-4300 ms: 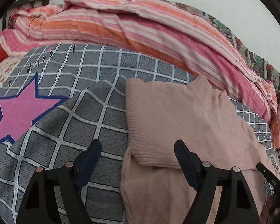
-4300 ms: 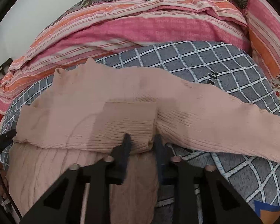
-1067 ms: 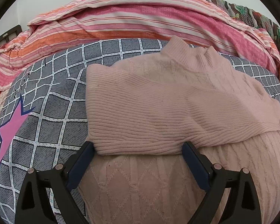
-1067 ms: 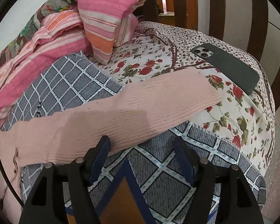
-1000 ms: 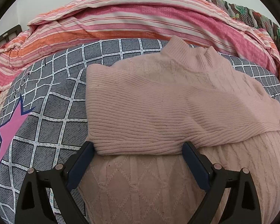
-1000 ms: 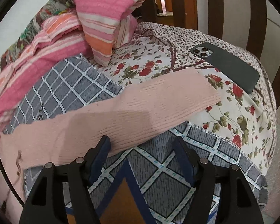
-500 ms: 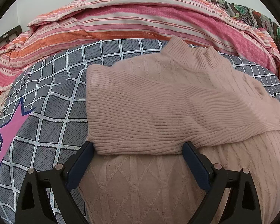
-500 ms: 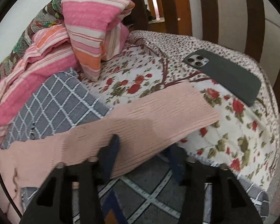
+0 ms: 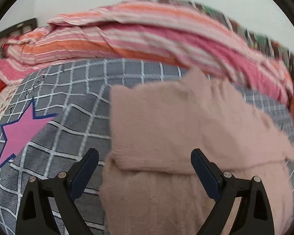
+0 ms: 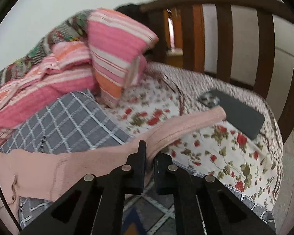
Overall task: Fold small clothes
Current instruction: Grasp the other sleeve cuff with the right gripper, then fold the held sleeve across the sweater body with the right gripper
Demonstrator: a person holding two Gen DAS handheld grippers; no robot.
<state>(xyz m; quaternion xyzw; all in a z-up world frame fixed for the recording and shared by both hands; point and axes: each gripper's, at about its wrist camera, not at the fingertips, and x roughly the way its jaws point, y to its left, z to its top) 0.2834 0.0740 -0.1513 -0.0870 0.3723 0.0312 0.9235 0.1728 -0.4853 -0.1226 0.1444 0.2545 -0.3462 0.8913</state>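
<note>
Sweater (image 9: 186, 129), pale pink knit: lies on the grey checked bedspread (image 9: 72, 125), body toward the camera in the left wrist view, one sleeve folded across the chest, collar toward the heap of bedding. Picture blurred.

Sleeve (image 10: 186, 127), the other one: stretches off the bedspread onto the floral sheet (image 10: 225, 146), its cuff touching or just beside the dark phone (image 10: 243, 115); the blur does not settle which.

Right gripper (image 10: 150, 152): jaws have just been closing and now pinch the near edge of the sleeve, which bunches into a ridge where it is caught.

Left gripper (image 9: 145, 162): jaws stand wide apart, nothing between the pads; it hangs over the folded sleeve's lower edge, one finger over the bedspread, the other over the knit.

Star (image 9: 19, 131), pink with blue outline: printed on the bedspread, left of the sweater.

Quilt (image 9: 147, 39), pink and orange stripes: piled along the far side of the bed.

Footboard (image 10: 264, 45), dark wood slats: behind the phone.
</note>
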